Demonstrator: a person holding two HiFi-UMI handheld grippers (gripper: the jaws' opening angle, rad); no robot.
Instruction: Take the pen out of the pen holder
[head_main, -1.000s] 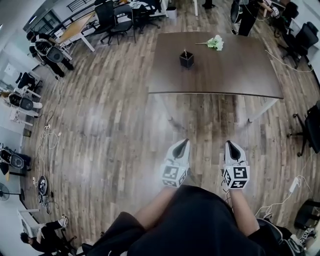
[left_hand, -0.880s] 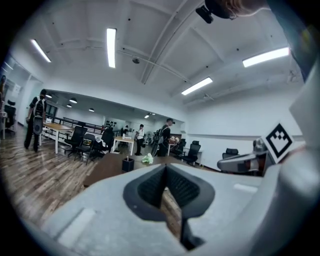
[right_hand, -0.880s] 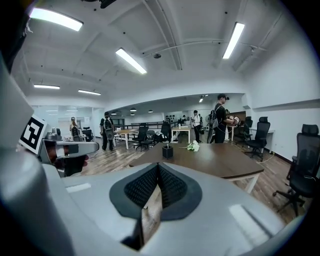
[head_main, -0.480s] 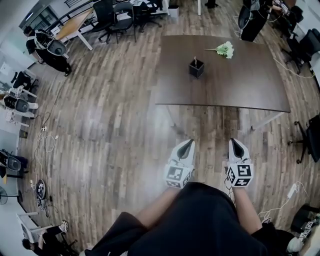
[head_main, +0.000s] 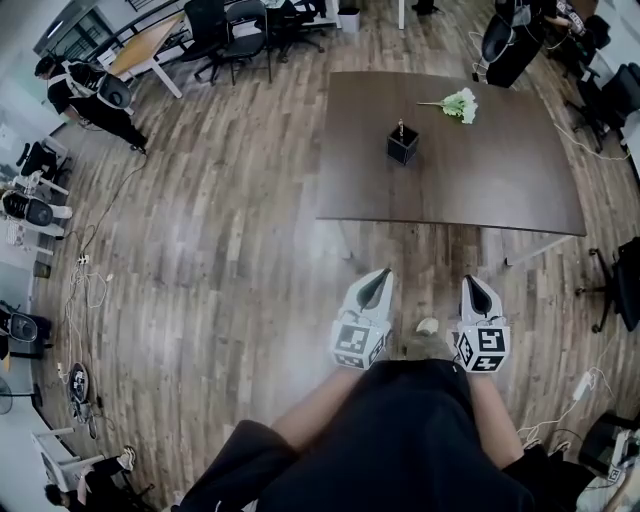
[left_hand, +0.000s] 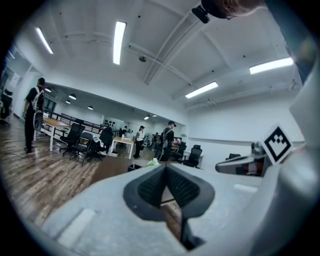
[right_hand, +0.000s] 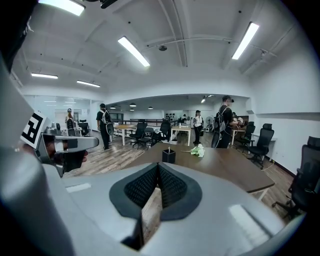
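A black pen holder (head_main: 402, 147) stands near the middle of a dark brown table (head_main: 500, 190), with a pen (head_main: 400, 128) sticking up out of it. In the right gripper view the pen holder (right_hand: 168, 156) is far ahead on the table. Both grippers are held over the wood floor, short of the table's near edge. My left gripper (head_main: 378, 278) is shut and empty, its pads (left_hand: 152, 186) pressed together. My right gripper (head_main: 471, 284) also looks shut with nothing in it, its pads (right_hand: 172, 187) meeting at the tip.
A bunch of white flowers (head_main: 455, 103) lies on the table behind the holder. Office chairs (head_main: 235, 30) and desks stand at the back left, more chairs (head_main: 625, 270) at the right. People (right_hand: 226, 127) stand beyond the table. Cables (head_main: 90, 285) trail on the floor at the left.
The table and pen holder have drawn closer and lower in the head view as the person walks toward them. Both grippers stay shut, side by side.
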